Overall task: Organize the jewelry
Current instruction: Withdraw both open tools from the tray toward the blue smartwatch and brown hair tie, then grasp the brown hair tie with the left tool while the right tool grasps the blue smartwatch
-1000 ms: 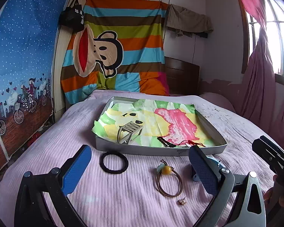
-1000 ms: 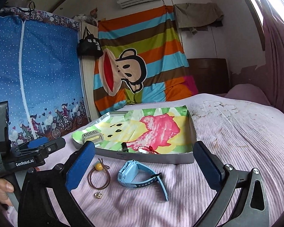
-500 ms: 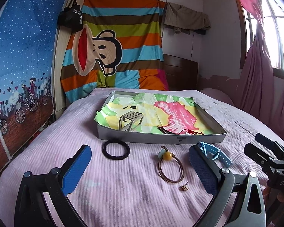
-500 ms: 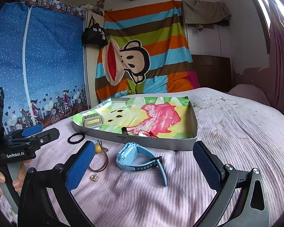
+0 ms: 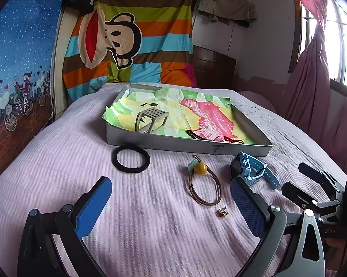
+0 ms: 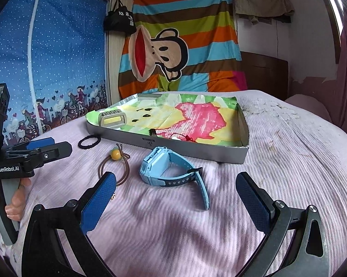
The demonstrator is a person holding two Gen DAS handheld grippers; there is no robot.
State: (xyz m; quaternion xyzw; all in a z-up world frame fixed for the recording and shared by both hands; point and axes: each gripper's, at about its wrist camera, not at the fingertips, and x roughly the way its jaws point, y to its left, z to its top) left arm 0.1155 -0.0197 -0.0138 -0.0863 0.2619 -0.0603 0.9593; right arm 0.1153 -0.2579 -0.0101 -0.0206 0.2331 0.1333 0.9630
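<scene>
Blue watch (image 6: 171, 168) on bed, tools spread.

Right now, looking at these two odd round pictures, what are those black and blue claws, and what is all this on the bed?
No robot here: a person holds a hand tool in each hand, each with two blue-padded fingers and a wide-angle camera looking along them. One picture comes from the left gripper, the other from the right gripper. Both are open and hold nothing.

On the pink bedspread lie a black hair tie, a brown hair tie with a yellow bead, a tiny gold trinket and a blue watch. Behind them sits a shallow tray lined with coloured paper. It holds a grey watch and a dark cord with red bits.
</scene>
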